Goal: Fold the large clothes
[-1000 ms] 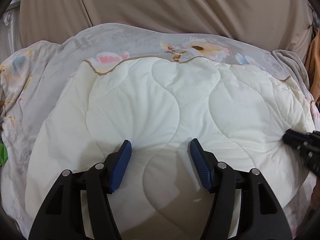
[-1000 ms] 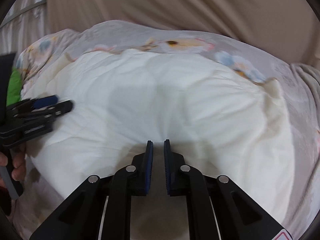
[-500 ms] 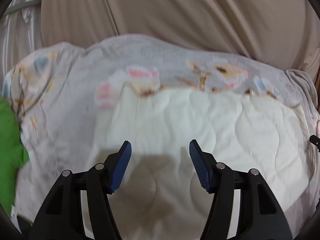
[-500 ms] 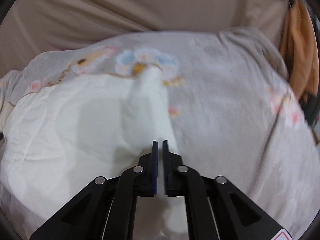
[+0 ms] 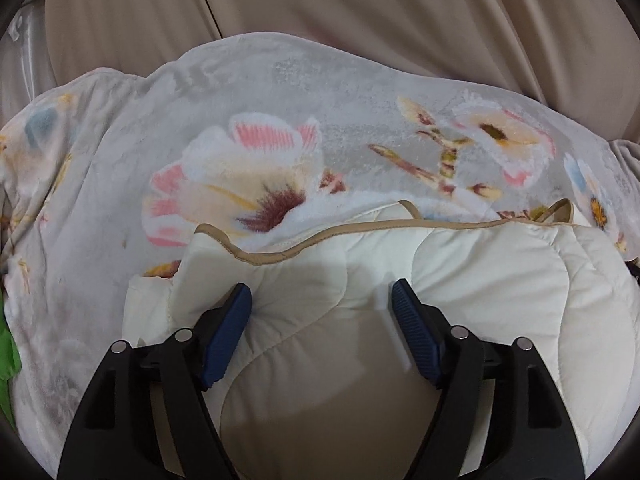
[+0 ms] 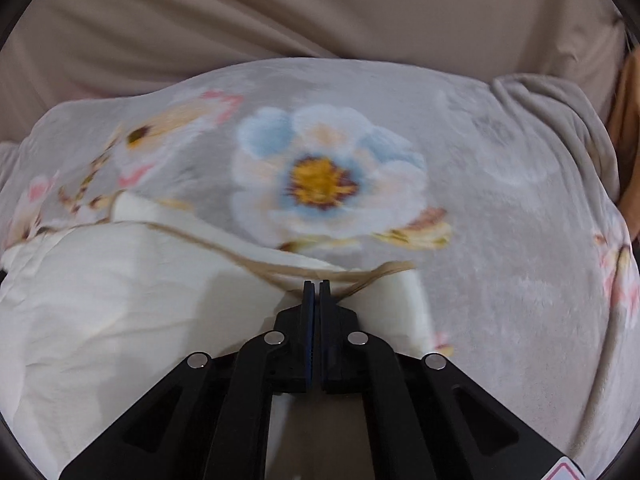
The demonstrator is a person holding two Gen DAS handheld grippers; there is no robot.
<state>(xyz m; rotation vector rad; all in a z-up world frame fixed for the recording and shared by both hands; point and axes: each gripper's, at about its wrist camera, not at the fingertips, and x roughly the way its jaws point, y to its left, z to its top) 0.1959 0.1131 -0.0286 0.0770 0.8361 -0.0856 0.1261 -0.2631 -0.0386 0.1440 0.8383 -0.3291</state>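
A cream quilted cover [image 5: 480, 280] with tan edging lies folded on a grey floral blanket [image 5: 160, 140]. My left gripper [image 5: 322, 292] hovers over the cover's near left corner. Its jaws are opening and stand wide, the cover's surface lies below and between them, and the pads do not press on it. In the right wrist view the cover [image 6: 120, 300] fills the lower left. My right gripper [image 6: 314, 284] is shut at the cover's far right corner, with the tan edging bunched into its fingertips. The floral blanket [image 6: 500, 240] spreads beyond and to the right.
Beige curtain folds [image 5: 360, 20] hang behind the blanket, and the curtain [image 6: 280, 20] also backs the right wrist view. A green cloth [image 5: 8, 356] peeks in at the left edge. An orange cloth [image 6: 628, 120] shows at the far right.
The left gripper slid to the cover's left corner and its jaws widened. The right gripper closed fully and travelled right to the cover's trimmed edge. Neither gripper shows in the other's view any more.
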